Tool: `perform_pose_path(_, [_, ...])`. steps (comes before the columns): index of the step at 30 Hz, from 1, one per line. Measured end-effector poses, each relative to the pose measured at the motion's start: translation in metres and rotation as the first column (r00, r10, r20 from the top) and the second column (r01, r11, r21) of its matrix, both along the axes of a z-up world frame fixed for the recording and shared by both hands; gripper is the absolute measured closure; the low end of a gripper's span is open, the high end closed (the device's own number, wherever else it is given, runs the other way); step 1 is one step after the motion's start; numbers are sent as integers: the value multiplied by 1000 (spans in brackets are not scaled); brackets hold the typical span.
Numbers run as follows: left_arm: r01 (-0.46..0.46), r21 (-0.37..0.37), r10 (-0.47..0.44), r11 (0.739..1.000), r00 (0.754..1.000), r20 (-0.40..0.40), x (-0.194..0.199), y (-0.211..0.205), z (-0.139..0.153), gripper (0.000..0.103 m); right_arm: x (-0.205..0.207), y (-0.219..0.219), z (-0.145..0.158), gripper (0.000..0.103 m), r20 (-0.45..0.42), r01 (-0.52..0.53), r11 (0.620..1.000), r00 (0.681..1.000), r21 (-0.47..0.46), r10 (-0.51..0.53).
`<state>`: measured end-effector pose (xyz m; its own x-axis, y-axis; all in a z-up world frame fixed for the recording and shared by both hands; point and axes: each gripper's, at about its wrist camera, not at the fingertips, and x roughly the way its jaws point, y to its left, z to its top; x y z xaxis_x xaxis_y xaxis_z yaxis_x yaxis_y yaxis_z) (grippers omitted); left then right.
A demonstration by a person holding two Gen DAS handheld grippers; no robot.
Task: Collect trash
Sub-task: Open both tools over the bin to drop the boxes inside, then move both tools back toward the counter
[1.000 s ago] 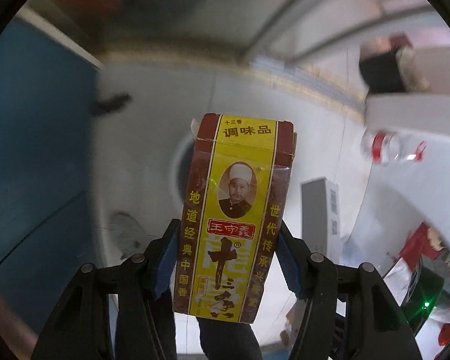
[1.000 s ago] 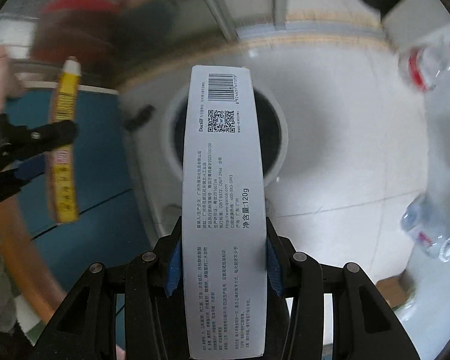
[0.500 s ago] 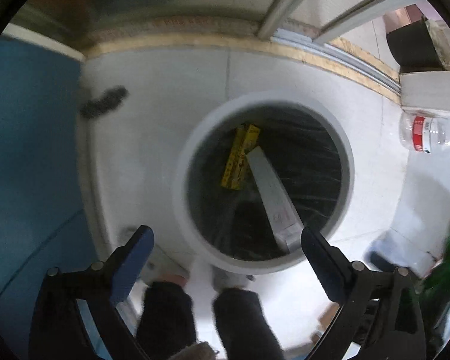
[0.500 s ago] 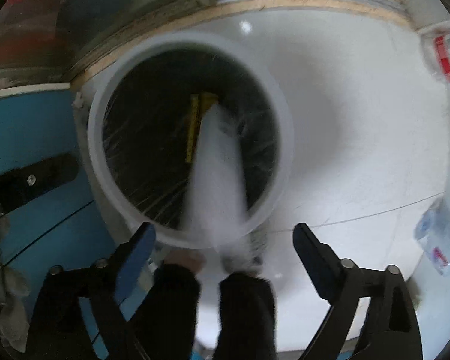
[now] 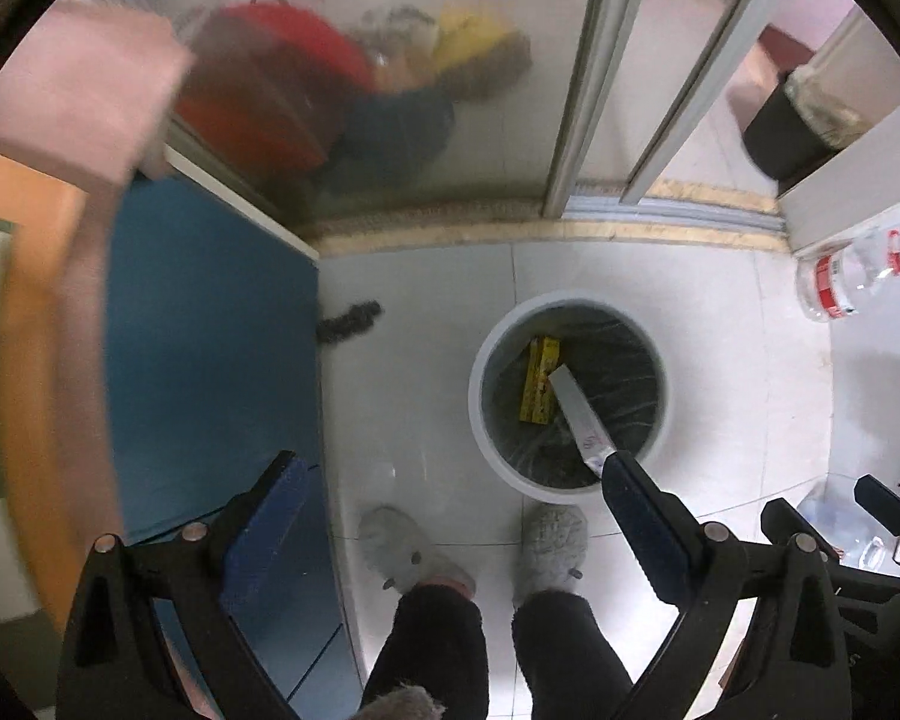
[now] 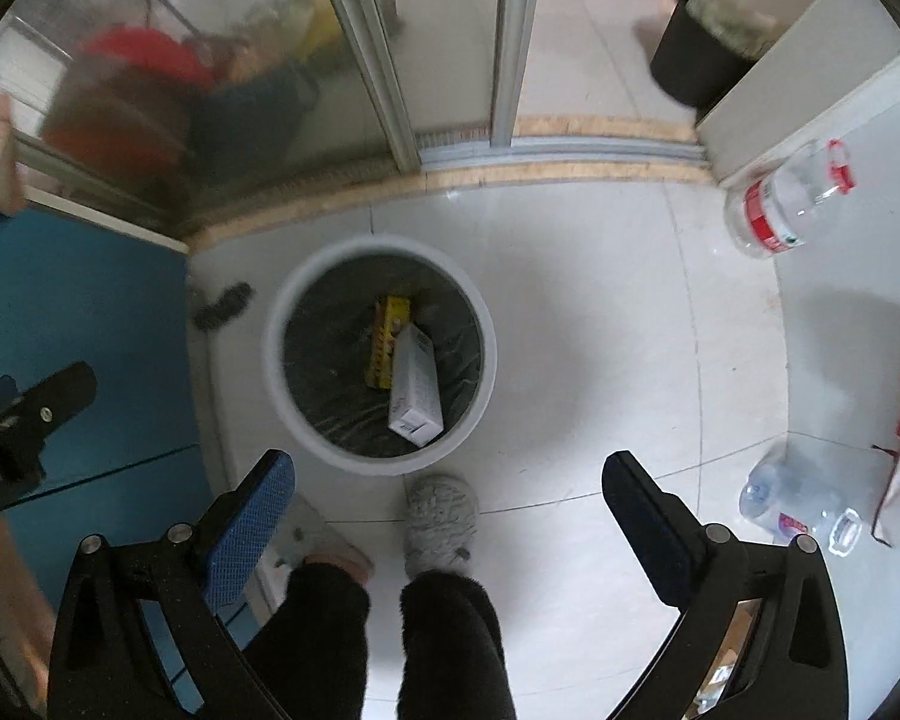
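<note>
Both claws wide open and empty, left claw [image 5: 450,480], right claw [image 6: 447,480], yellow box [image 6: 388,340] and white box [image 6: 417,384] in bin [image 6: 282,372], centre frame above the right claw.

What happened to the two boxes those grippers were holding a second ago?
Both were let go: the yellow box and the white box now lie in the bin. The left hand-held gripper and right hand-held gripper are open. The bottles stayed put.

Bin [image 6: 282,360] stands on the floor [image 6: 600,312], just ahead of the person's slippers [image 6: 441,519]. In the bin: two boxes, the long one [image 6: 415,387] lying partly over the shorter one [image 6: 387,348]. Cabinet [image 6: 78,312] left of the bin. Sliding door track [image 6: 570,147] behind it. Bottle [image 6: 786,204] far right; another bottle [image 6: 804,501] nearer, right.
</note>
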<state>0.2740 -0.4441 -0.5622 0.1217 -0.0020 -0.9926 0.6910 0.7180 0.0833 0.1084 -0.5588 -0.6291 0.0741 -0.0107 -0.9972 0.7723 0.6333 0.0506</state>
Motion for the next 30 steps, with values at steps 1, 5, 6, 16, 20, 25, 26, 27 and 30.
perform_pose_path(1, [5, -11, -5, 1000, 1000, 8, -3, 1, 15, 3, -4, 5, 13, 0, 7, 4, 1000, 1000, -5, -4])
perform_pose_path(5, [22, -55, -20, 998, 999, 40, -19, 9, 77, 3, -22, 14, 90, 0, 58, 19, 999, 998, -40, -17])
perform_pose_path(6, [23, -64, -20, 998, 999, 46, -23, 11, 92, 3, -26, 16, 104, 0, 63, 21, 999, 998, -49, -18])
perform_pose_path(16, [34, -141, -23, 989, 997, 79, -57, 33, 201, 3, -68, 41, 247, 0, 113, 5, 993, 994, -116, 9])
perform_pose_path(20, [13, -170, 0, 985, 997, 78, -62, 47, 236, 3, -78, 46, 284, 0, 129, -7, 993, 991, -116, 22])
perform_pose_path(25, [-85, -225, 103, 971, 992, 68, -49, 77, 271, 3, -65, 57, 318, 0, 164, -53, 995, 984, -88, 67])
perform_pose_path(26, [-114, -244, 135, 963, 988, 71, -43, 88, 281, 3, -59, 61, 326, 0, 179, -63, 994, 981, -88, 78])
perform_pose_path(27, [-144, -262, 171, 954, 982, 83, -36, 102, 292, 3, -51, 66, 335, 0, 193, -75, 993, 977, -87, 90])
perform_pose_path(30, [-220, -297, 266, 929, 956, 125, -13, 150, 321, 3, -16, 92, 357, 0, 230, -138, 987, 961, -80, 153])
